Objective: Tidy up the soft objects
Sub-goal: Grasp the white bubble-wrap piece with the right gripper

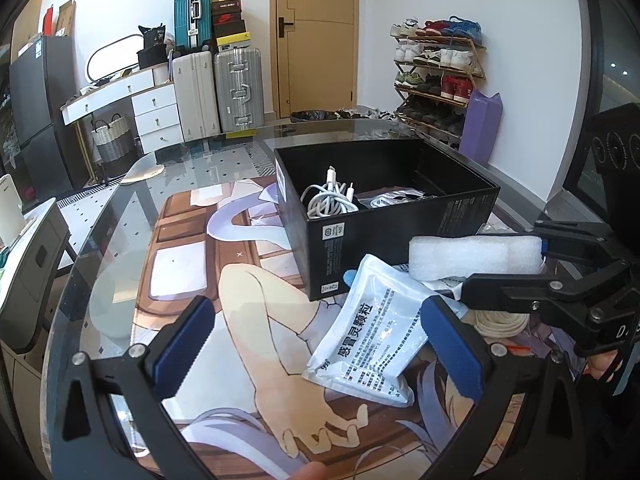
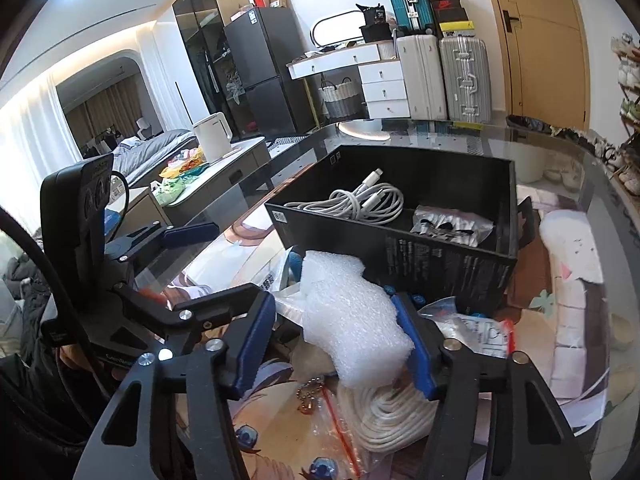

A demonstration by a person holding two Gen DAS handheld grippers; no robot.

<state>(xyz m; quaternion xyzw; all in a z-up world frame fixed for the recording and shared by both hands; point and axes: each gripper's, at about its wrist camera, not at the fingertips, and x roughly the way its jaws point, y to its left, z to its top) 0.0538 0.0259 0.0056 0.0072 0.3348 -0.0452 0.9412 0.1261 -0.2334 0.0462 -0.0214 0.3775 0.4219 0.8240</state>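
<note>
A white foam piece (image 2: 352,320) lies against the near corner of the black box (image 2: 448,268), over a heap of bags. My right gripper (image 2: 332,344) straddles it: the right pad touches the foam, while a gap shows at the left pad. In the left wrist view the foam (image 1: 476,256) sits between the right gripper's fingers (image 1: 500,284). My left gripper (image 1: 320,348) stands open just above the mat, its right finger over a white printed sachet (image 1: 372,332). The box holds white cables (image 2: 360,200) and a foil packet (image 2: 452,224).
A white rope coil (image 2: 392,412), a ball chain (image 2: 310,396) and a clear zip bag (image 2: 480,332) lie under the right gripper. The printed mat (image 1: 192,264) covers a round glass table (image 1: 120,208). Suitcases (image 1: 236,88) and a shoe rack (image 1: 436,76) stand at the walls.
</note>
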